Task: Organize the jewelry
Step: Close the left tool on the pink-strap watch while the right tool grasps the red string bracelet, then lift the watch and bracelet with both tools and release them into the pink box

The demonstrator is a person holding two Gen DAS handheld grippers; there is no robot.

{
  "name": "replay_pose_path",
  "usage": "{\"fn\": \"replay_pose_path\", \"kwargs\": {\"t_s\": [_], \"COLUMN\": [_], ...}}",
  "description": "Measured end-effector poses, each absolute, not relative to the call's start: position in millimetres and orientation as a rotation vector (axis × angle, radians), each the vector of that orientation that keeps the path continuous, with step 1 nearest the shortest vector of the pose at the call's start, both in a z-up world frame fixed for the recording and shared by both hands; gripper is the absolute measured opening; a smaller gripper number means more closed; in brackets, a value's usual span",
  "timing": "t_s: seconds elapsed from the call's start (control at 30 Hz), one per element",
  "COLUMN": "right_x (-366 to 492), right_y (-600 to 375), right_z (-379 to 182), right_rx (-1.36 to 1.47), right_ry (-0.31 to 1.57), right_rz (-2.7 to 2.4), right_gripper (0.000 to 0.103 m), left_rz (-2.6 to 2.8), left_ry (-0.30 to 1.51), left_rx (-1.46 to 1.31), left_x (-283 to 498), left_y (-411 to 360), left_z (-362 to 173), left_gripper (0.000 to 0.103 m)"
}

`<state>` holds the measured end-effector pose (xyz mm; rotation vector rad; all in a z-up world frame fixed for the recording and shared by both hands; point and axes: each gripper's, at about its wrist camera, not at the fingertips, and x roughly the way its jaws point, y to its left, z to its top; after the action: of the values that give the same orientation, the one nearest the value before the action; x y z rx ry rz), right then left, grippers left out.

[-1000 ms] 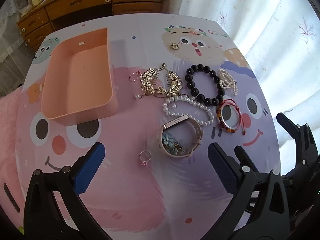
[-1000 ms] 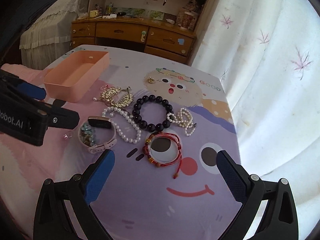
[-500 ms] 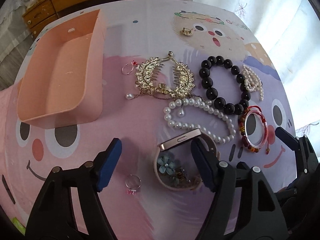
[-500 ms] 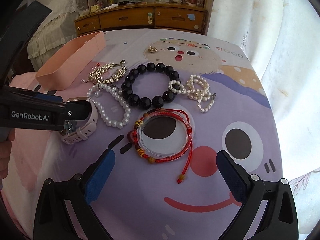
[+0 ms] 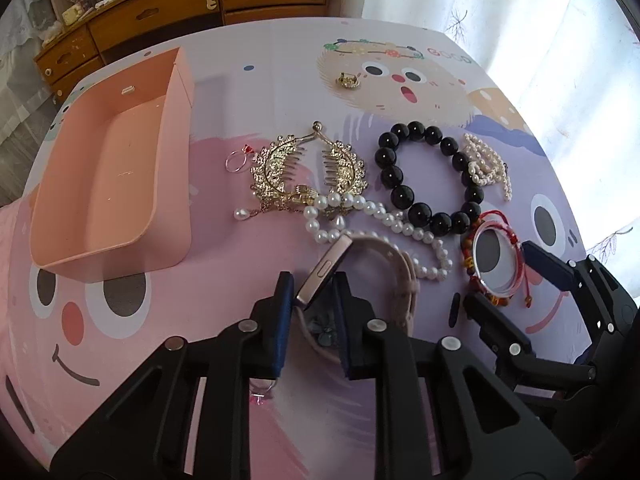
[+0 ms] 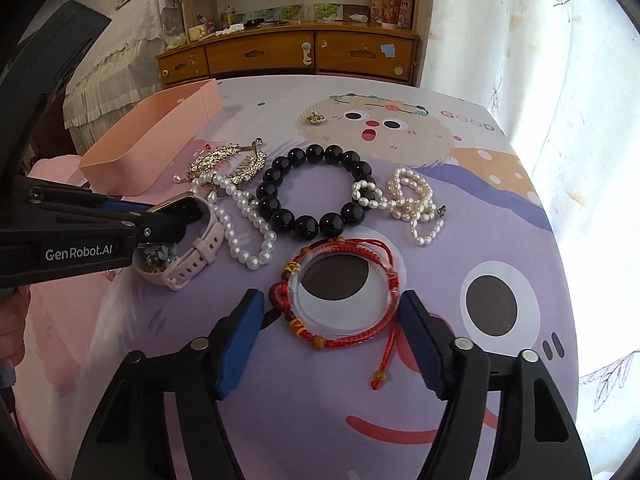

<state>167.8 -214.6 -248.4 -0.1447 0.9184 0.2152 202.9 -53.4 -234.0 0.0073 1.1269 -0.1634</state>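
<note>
My left gripper [image 5: 313, 280] is shut on the rose-gold case of a pink watch [image 5: 394, 276], also seen in the right wrist view [image 6: 200, 240]. My right gripper [image 6: 332, 312] is open, its fingers either side of a red cord bracelet [image 6: 340, 296] on the table. A black bead bracelet [image 5: 424, 176], a pearl strand [image 5: 384, 220], a small pearl bracelet [image 5: 486, 160] and gold hair combs [image 5: 308, 172] lie beyond. An empty pink tray [image 5: 108, 176] stands at the left.
A thin ring [image 5: 236, 160] lies by the combs, another ring [image 5: 260, 390] under my left gripper, a gold brooch [image 5: 348, 80] farther back. The cartoon tablecloth [image 5: 120, 320] covers the table. A wooden dresser [image 6: 288, 52] and curtains stand behind.
My left gripper moved forward and closed on the watch case. My right gripper moved in over the red cord bracelet and narrowed its opening around it.
</note>
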Motion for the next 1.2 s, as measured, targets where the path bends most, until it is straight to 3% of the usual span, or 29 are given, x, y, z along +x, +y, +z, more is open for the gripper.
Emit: {"fn": "replay_pose_path", "kwargs": {"t_s": [0.27,0.8,1.2], "right_x": [163.9,147.7,143.2], "right_y": [-210.4,-183.3,-159.8], "right_z": [-245.6,-228.7,-161.0], "right_rx": [-0.168,-0.146,-0.062], "right_ry": [0.911,0.895,0.769], "right_rz": [0.181,0.093,0.059], "right_gripper": [0.065,0.062,0.062], "left_rz": [-0.24,-0.361,-0.435], "left_ry": [1.054,0.884,0.795], "left_rx": [-0.035,0.012,0.011], "left_x": [189.9,170.1,182.6], "left_y": [-38.4,-18.9,6.8], "left_z": [-227.1,-155.3,-98.0], "left_gripper": [0.007,0.007,0.007]}}
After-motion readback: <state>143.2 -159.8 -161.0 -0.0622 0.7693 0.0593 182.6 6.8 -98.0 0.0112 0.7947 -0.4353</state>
